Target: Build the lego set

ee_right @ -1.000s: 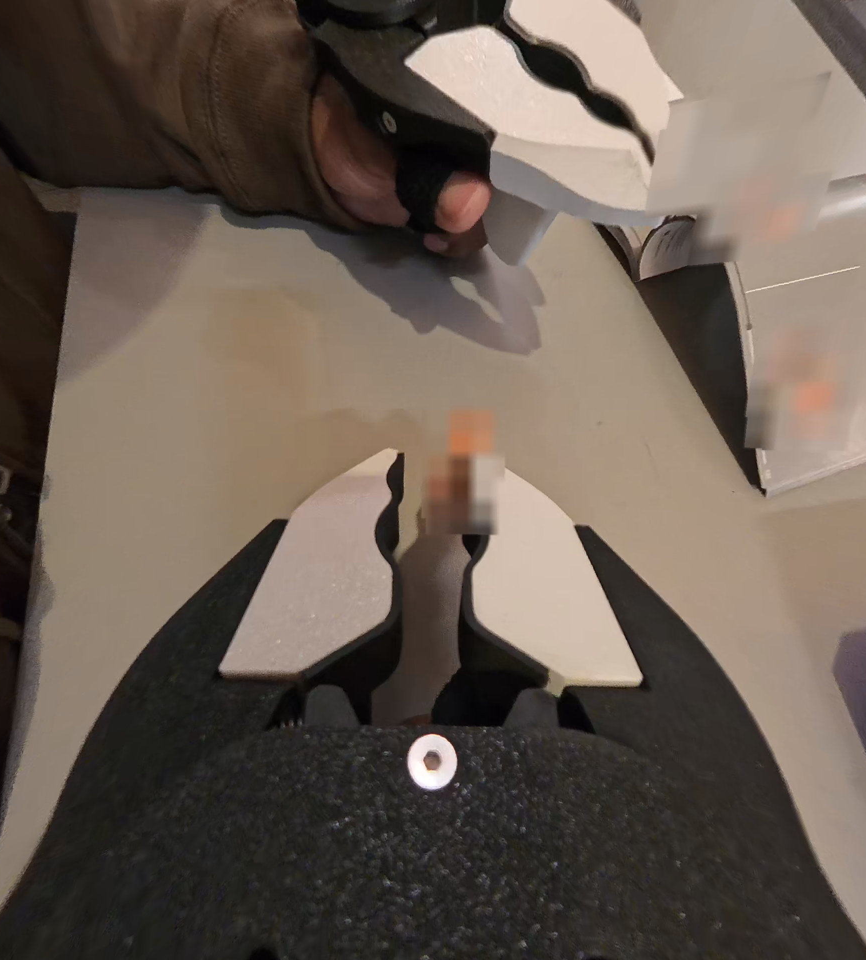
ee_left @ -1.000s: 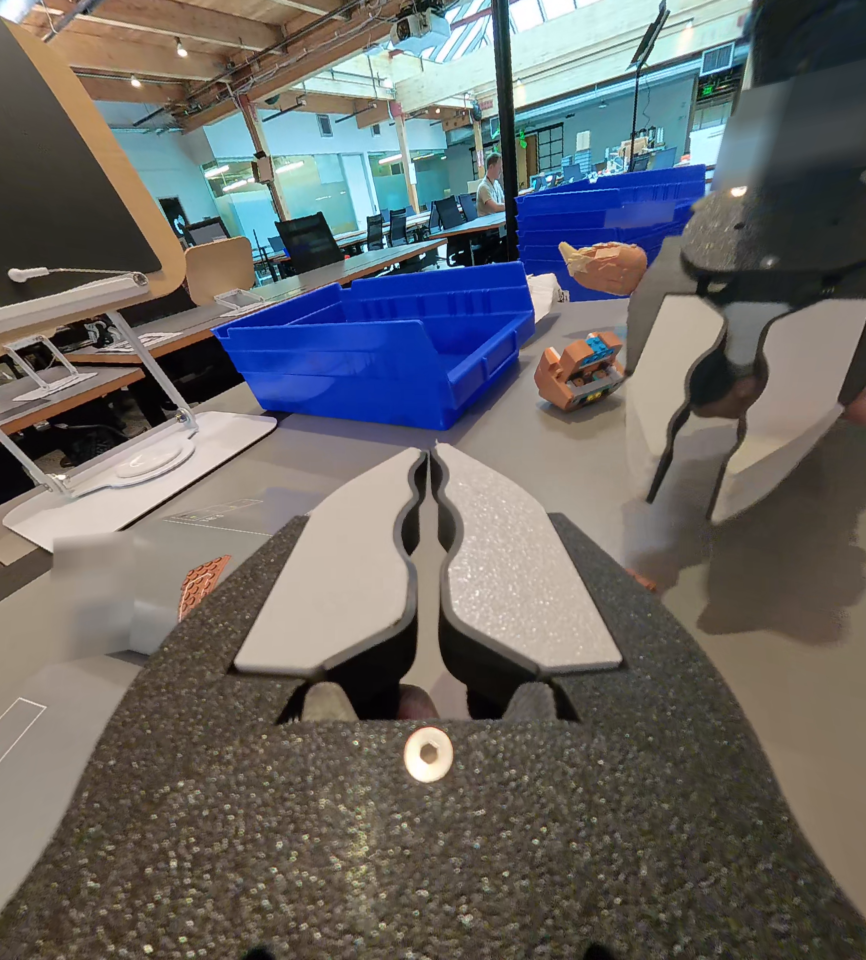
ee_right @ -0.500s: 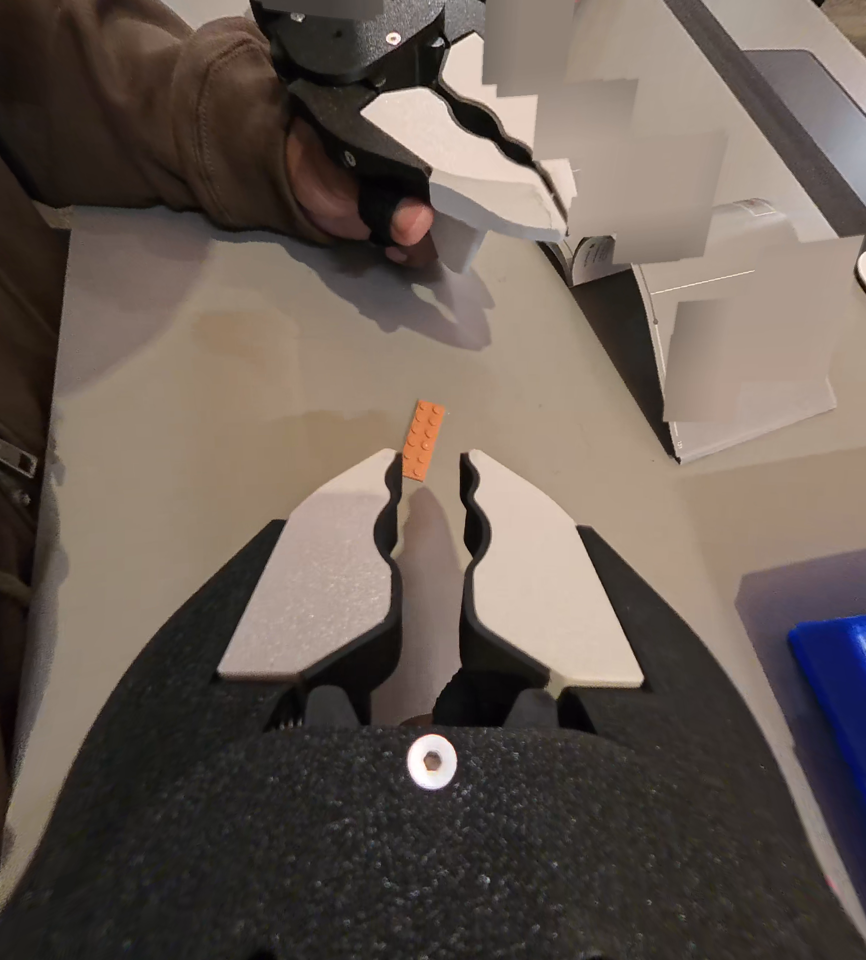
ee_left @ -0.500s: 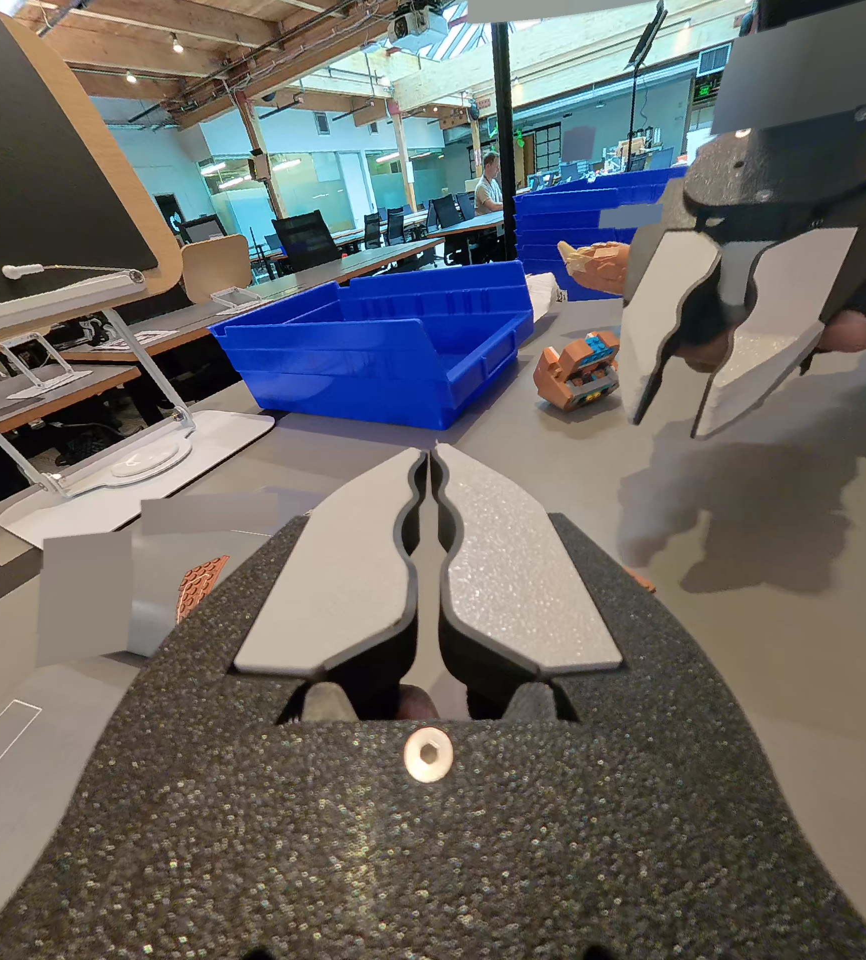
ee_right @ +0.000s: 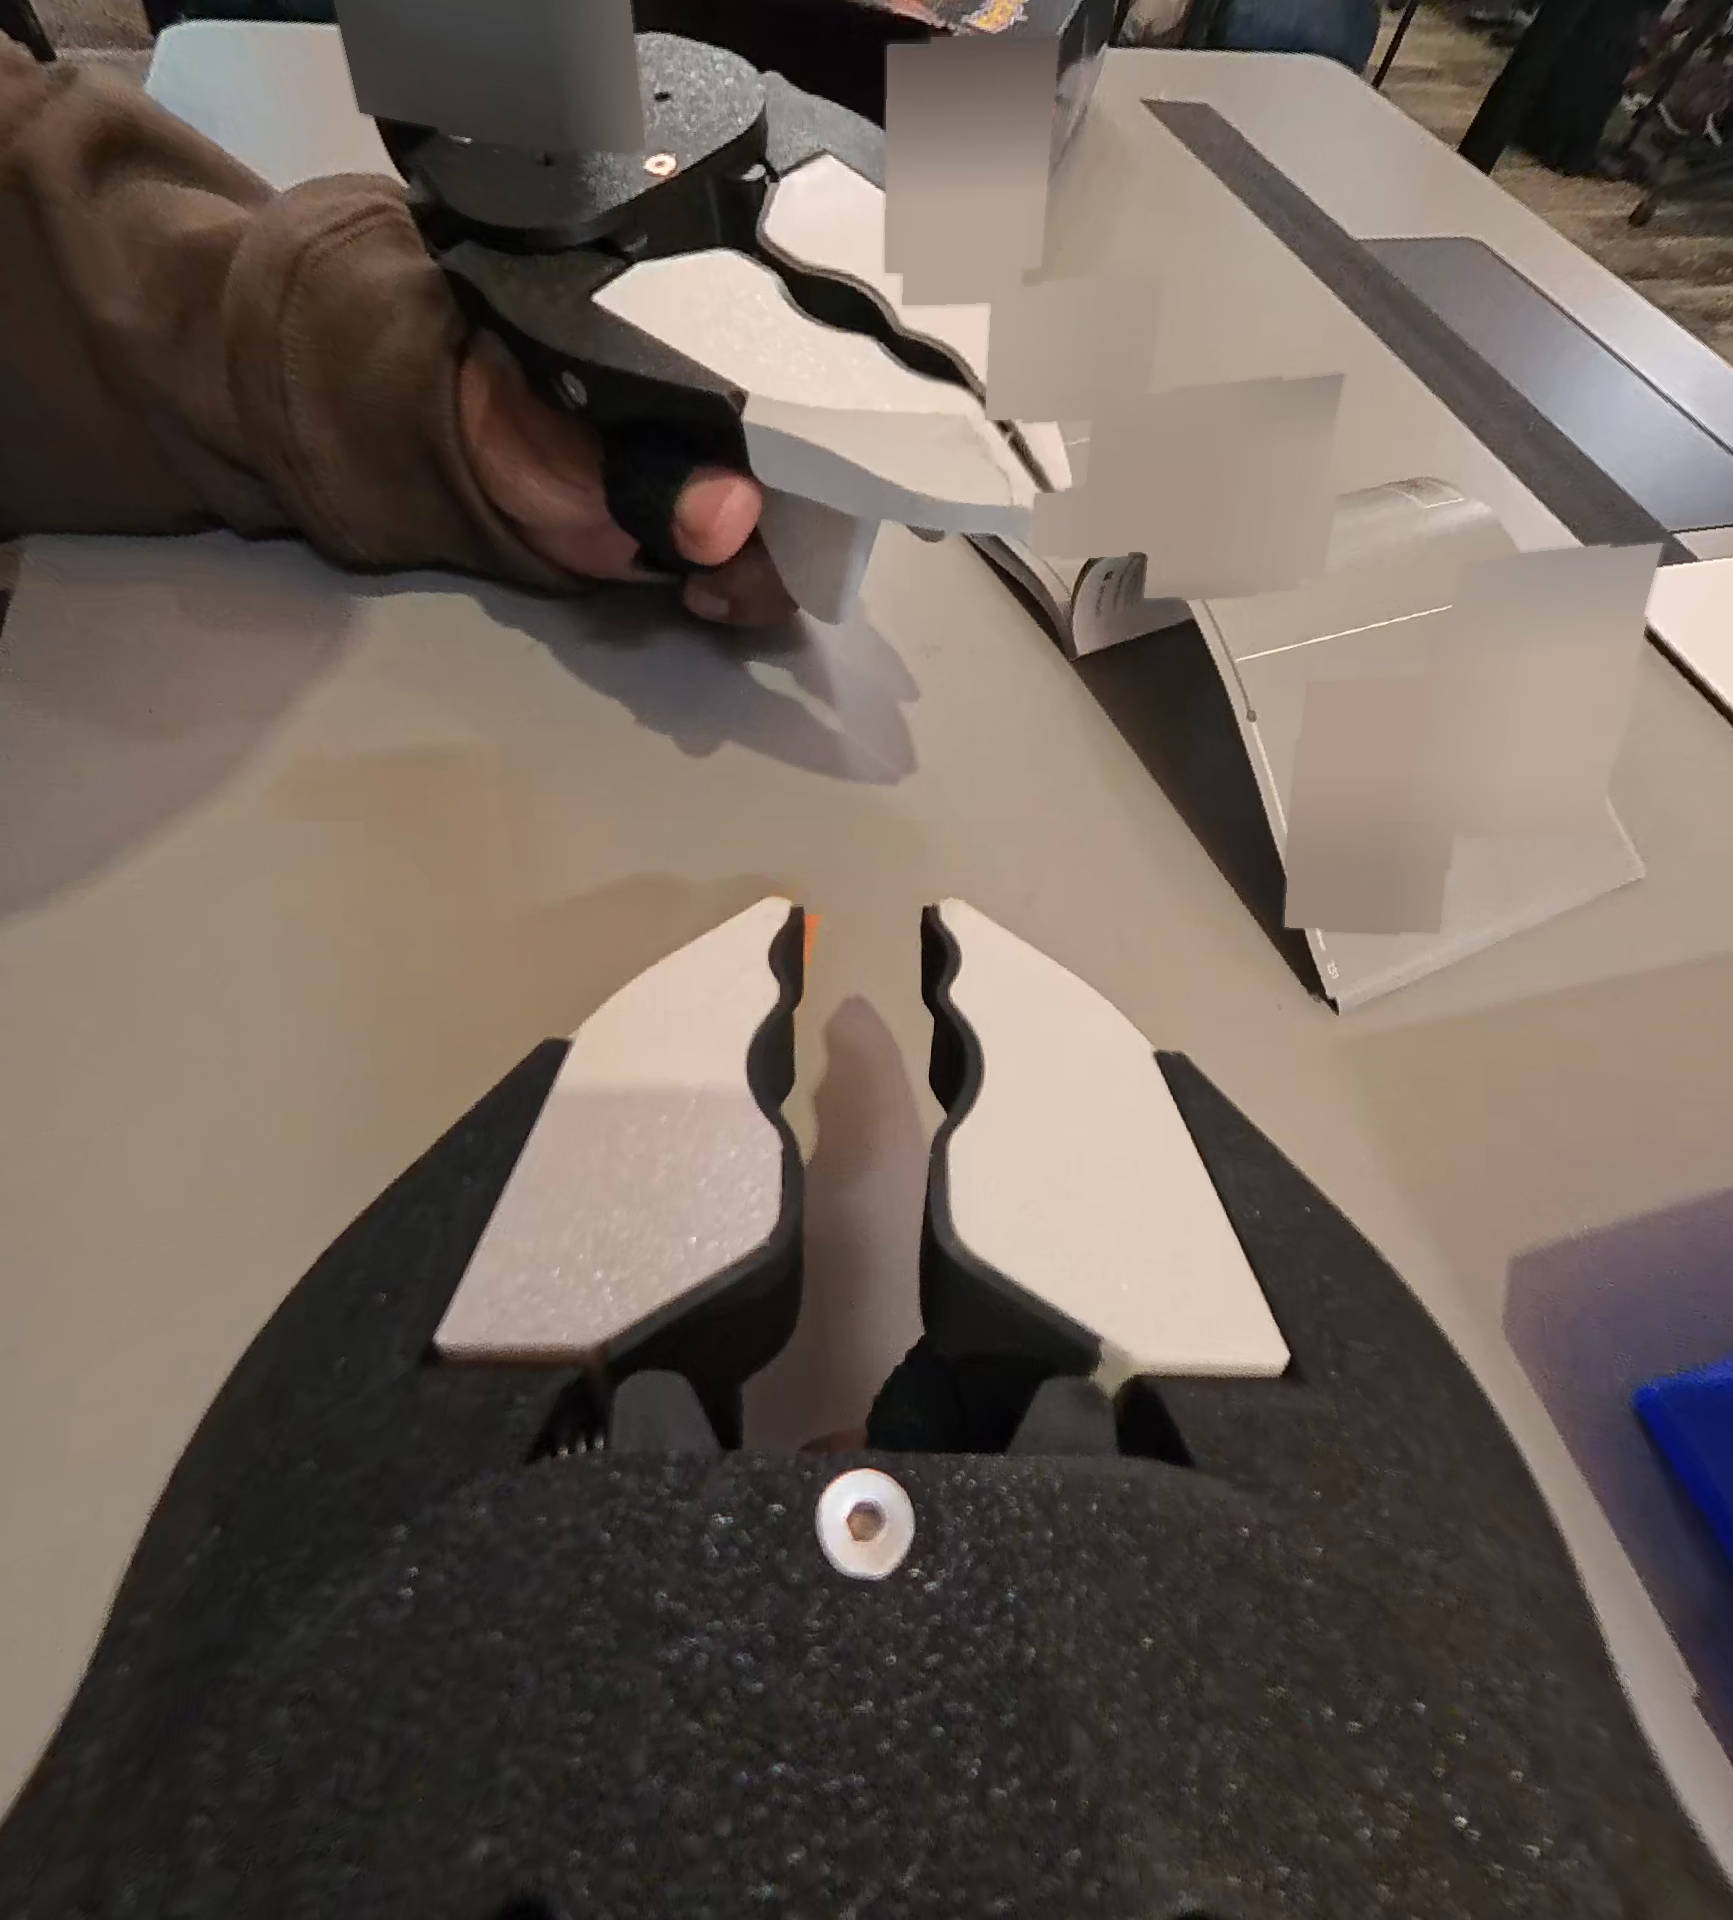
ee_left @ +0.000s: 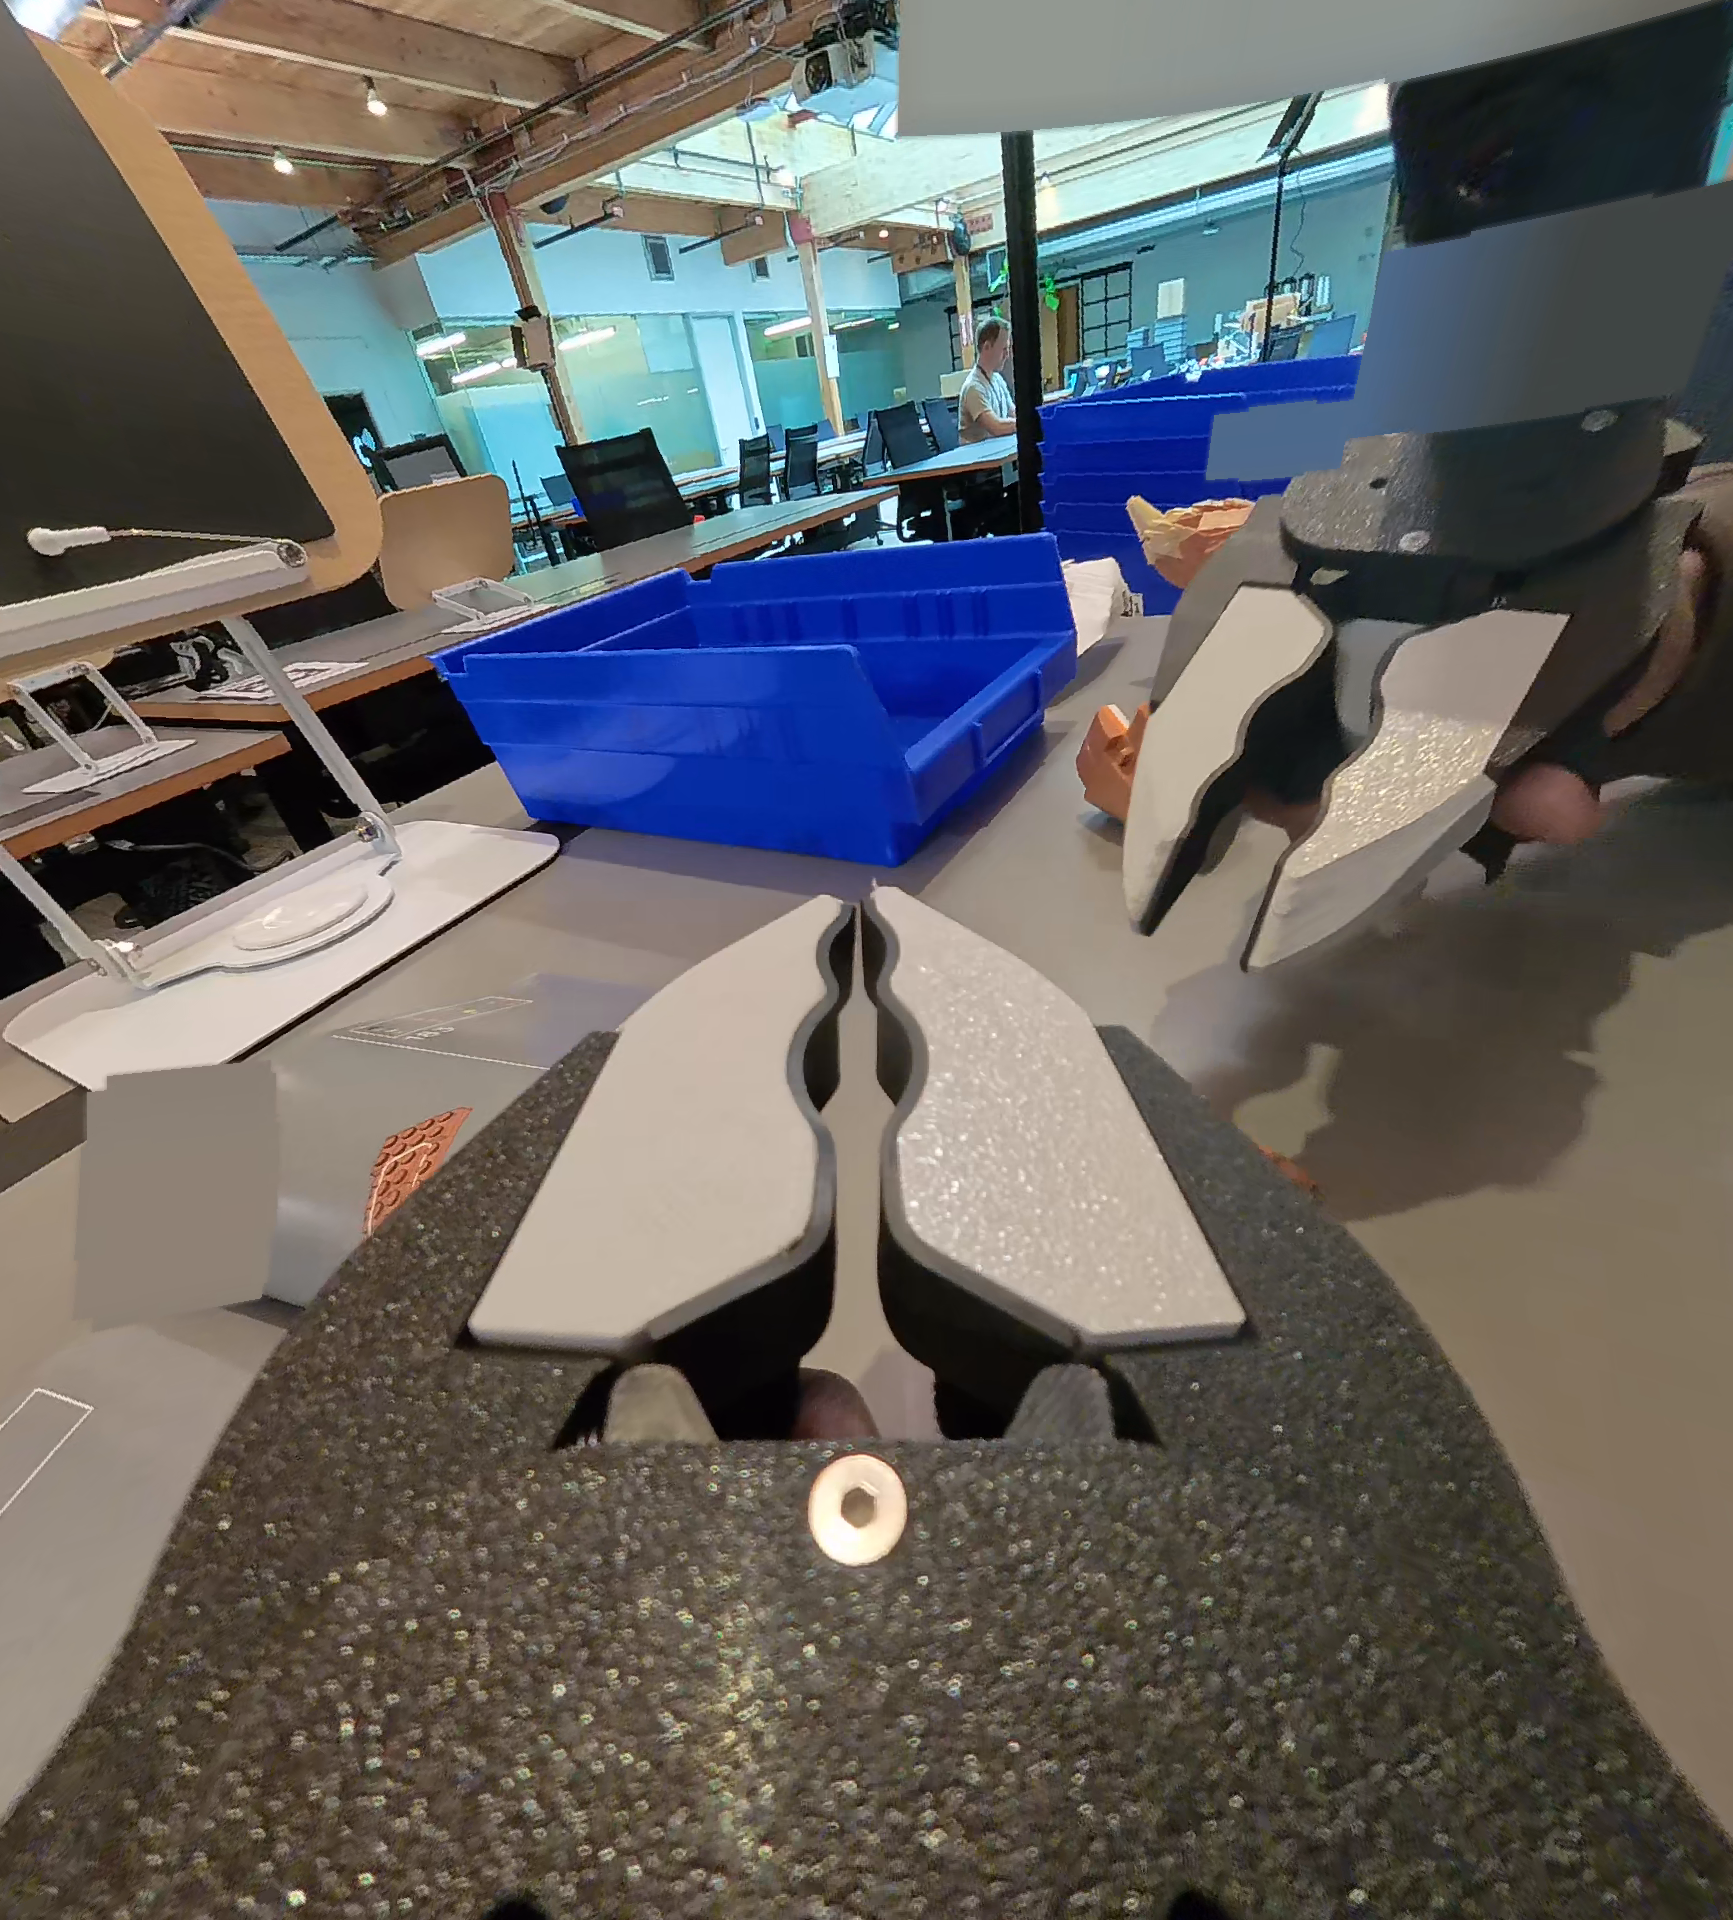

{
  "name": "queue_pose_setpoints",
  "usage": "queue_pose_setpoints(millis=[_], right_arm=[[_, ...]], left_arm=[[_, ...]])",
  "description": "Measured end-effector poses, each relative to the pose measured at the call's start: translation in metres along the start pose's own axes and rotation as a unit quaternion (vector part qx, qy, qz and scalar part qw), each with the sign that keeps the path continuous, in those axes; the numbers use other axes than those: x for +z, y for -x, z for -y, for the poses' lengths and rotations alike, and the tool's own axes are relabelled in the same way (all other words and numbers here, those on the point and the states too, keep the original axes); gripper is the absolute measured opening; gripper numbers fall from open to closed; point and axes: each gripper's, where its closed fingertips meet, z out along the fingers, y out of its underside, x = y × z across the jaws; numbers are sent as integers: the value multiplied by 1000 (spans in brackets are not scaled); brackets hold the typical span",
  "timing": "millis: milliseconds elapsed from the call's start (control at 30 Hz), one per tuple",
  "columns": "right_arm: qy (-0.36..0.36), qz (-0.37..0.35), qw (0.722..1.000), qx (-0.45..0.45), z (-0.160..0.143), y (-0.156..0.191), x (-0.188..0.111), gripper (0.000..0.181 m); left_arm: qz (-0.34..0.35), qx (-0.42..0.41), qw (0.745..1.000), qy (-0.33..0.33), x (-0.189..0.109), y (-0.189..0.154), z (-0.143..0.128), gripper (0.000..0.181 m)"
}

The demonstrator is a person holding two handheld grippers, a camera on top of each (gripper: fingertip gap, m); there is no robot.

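A small built lego model (ee_left: 1111, 758), orange-brown, stood on the grey table (ee_left: 1568, 1351) just right of the blue bin, mostly hidden behind a gripper. A thin orange plate (ee_right: 812, 928) lay flat mid-table; only a sliver of it showed, beside a fingertip. Another orange lego piece (ee_left: 1288, 1172) peeked out near the table's middle, too hidden to tell its shape.

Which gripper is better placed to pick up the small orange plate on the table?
The right gripper, probably. It is open, and the orange plate shows just at its tips, by one inner edge. The left gripper is shut and points toward the blue bin.
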Motion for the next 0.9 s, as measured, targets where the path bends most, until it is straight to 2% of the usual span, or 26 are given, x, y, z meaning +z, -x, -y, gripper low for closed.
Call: queue_pose_setpoints(millis=[300,567,900], right_arm=[[-33,-4,999,24,-1,-6,3,22],[-30,2,999,34,-13,-7,9,22],[-44,6,998,48,-10,-10,6,21]], left_arm=[[-1,-7,1000,-2,0,1,0,1],[-3,-14,1000,-5,-1,2,1,1],[-5,-13,1000,-5,-1,2,1,1]])
